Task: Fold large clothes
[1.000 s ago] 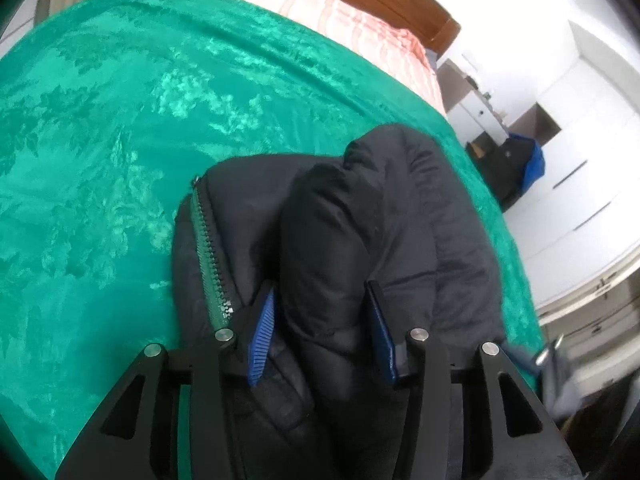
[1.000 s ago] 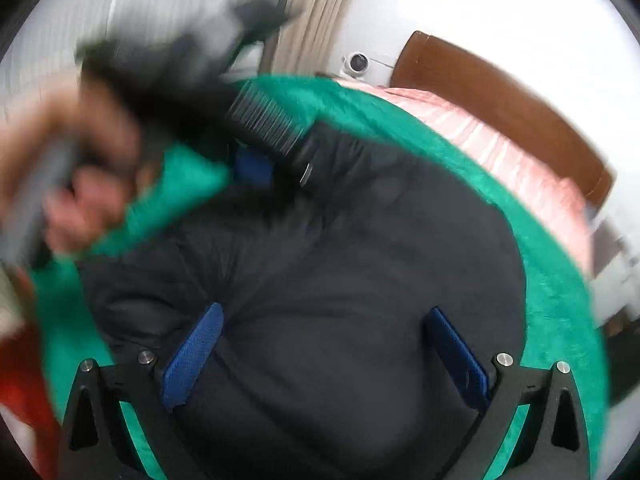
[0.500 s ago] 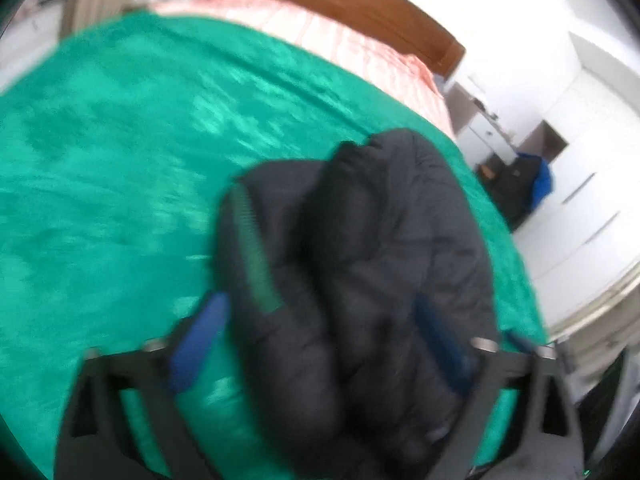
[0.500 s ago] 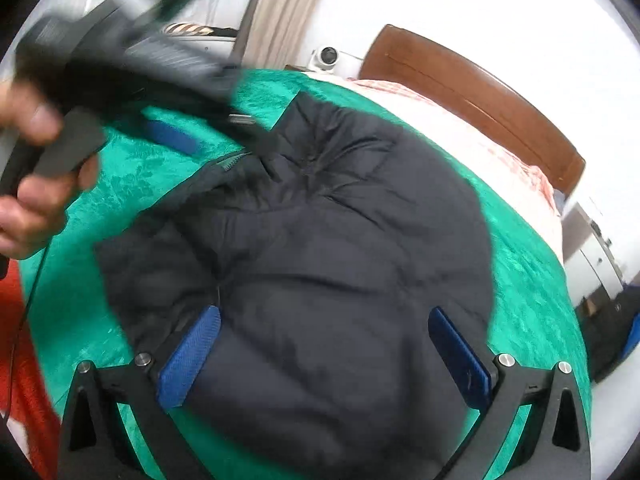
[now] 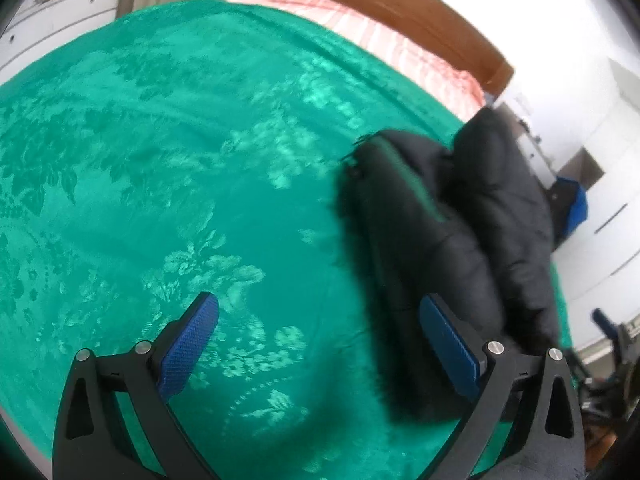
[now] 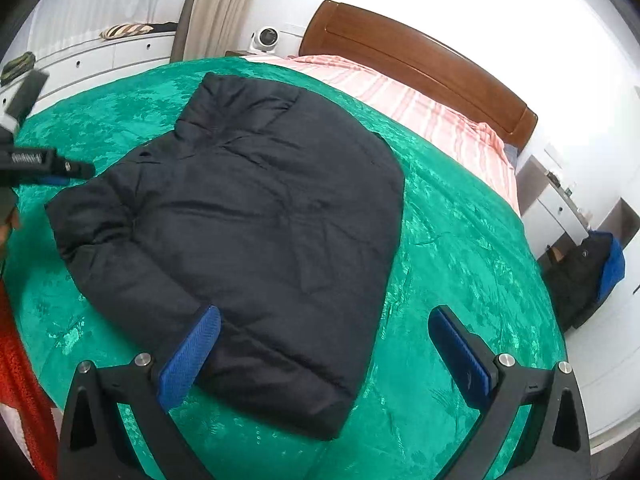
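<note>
A black puffer jacket [image 6: 248, 216] lies folded into a rounded bundle on the green bedspread [image 6: 460, 248]. In the left wrist view the jacket [image 5: 448, 240] lies at the right, blurred, with a green zipper strip showing. My left gripper [image 5: 328, 344] is open and empty, over bare bedspread [image 5: 160, 160] to the left of the jacket. My right gripper [image 6: 324, 352] is open and empty, raised near the jacket's near edge. The left gripper [image 6: 68, 168] also shows at the left edge of the right wrist view, beside the jacket.
A wooden headboard [image 6: 420, 60] and pink striped sheet [image 6: 420, 108] are at the far end of the bed. A dark bag with blue [image 6: 592, 264] sits on the floor at the right. A red cloth [image 6: 20, 380] hangs at the near left. White drawers [image 6: 100, 60] stand at the left.
My left gripper has opened, let go of the jacket and moved away to the left. My right gripper has pulled back and risen, so the whole folded jacket shows.
</note>
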`<action>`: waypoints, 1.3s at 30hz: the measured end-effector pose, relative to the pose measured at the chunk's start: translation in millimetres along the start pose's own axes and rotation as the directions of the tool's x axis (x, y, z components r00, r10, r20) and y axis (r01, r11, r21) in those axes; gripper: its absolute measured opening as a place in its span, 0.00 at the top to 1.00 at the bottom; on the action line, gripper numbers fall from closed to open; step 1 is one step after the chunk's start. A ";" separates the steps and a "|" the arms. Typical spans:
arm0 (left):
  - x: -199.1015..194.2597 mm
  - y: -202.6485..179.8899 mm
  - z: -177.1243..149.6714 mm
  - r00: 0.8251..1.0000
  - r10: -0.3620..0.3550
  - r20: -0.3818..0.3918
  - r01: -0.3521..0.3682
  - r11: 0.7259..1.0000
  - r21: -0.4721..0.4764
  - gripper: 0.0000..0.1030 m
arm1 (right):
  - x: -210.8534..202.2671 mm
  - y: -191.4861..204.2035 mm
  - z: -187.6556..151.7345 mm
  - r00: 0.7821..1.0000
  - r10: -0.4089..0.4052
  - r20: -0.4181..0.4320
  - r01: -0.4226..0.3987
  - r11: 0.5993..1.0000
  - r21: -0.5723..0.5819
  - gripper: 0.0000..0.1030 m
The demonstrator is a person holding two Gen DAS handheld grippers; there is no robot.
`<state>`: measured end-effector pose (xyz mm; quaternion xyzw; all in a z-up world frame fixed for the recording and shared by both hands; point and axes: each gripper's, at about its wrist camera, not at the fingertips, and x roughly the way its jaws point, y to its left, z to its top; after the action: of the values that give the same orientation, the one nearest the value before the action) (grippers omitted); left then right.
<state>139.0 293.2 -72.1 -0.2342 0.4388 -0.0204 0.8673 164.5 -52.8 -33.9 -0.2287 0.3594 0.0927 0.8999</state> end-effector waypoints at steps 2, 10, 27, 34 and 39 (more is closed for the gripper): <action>17.4 4.2 -3.9 0.997 0.050 -0.051 -0.049 0.999 0.014 0.02 | -0.4 -13.1 -2.2 0.999 0.052 -0.010 -0.051 0.997 0.057 0.01; 44.8 -2.7 -21.2 0.980 0.129 -0.153 -0.100 0.978 0.184 0.00 | 31.7 -95.3 -70.1 0.964 0.241 -0.112 -0.175 0.892 0.416 0.01; 104.2 -6.6 29.3 0.755 -0.635 -0.167 0.585 0.766 -0.267 0.01 | 152.5 -139.9 -84.4 0.488 0.795 0.361 -0.707 0.117 0.698 0.09; 134.4 -22.1 50.9 0.734 -0.633 -0.244 0.576 0.772 -0.268 0.00 | 216.7 -123.0 -53.5 0.365 0.848 0.385 -0.728 0.001 0.686 0.12; 140.6 -62.5 58.5 0.803 -0.514 -0.301 0.475 0.858 -0.195 0.04 | 213.3 -96.5 -2.3 0.488 0.841 0.233 -0.732 0.249 0.634 0.13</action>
<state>281.1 226.4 -121.7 -0.3807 0.5069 -0.2620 0.7276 349.6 -138.2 -149.1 0.3113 0.4994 0.3781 0.7147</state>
